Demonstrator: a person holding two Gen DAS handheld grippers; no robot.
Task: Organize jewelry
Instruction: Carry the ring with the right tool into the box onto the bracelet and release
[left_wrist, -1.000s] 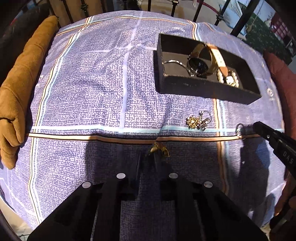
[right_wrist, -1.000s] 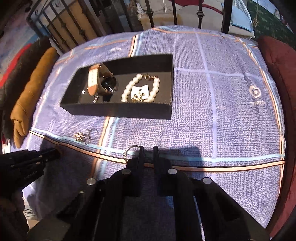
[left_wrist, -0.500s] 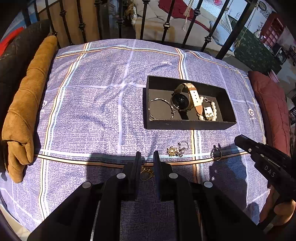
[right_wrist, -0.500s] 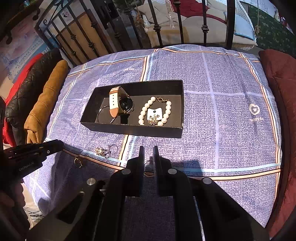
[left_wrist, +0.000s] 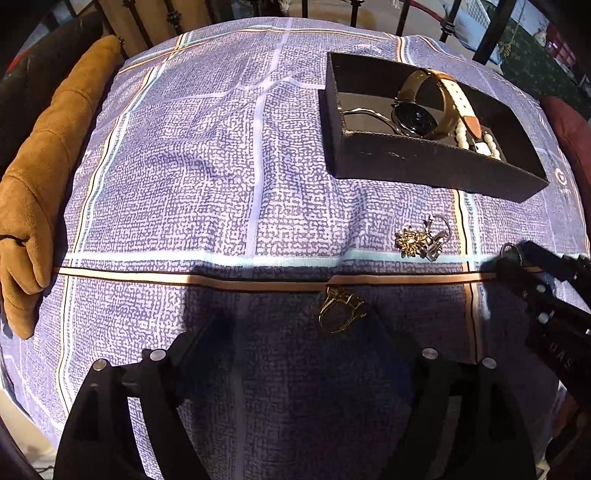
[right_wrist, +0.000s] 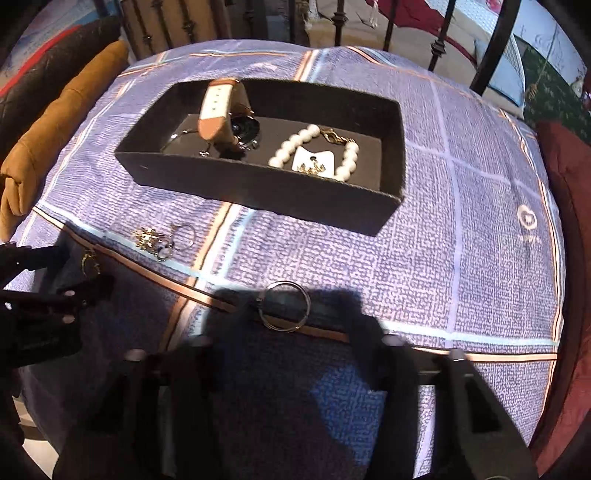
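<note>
A black tray (left_wrist: 424, 162) (right_wrist: 258, 184) on the purple cloth holds a watch (left_wrist: 417, 116) (right_wrist: 221, 110), a thin bangle (left_wrist: 365, 112) and a pearl bracelet (right_wrist: 314, 147). A gold ring (left_wrist: 340, 308) (right_wrist: 89, 263) lies on the cloth between my left gripper's (left_wrist: 295, 332) open fingers. A silver ring (right_wrist: 283, 305) (left_wrist: 511, 251) lies between my right gripper's (right_wrist: 291, 332) open fingers. A small heap of gold and silver pieces (left_wrist: 421, 238) (right_wrist: 160, 240) lies in front of the tray. Both grippers are low and empty.
A tan suede cushion (left_wrist: 40, 166) (right_wrist: 55, 129) lies along the left edge of the cloth. A dark red cushion (right_wrist: 565, 184) lies on the right. A black iron railing (right_wrist: 436, 44) stands behind the table.
Both grippers have opened wide and dropped closer to the cloth. The gold ring and the silver ring now lie between the spread fingers.
</note>
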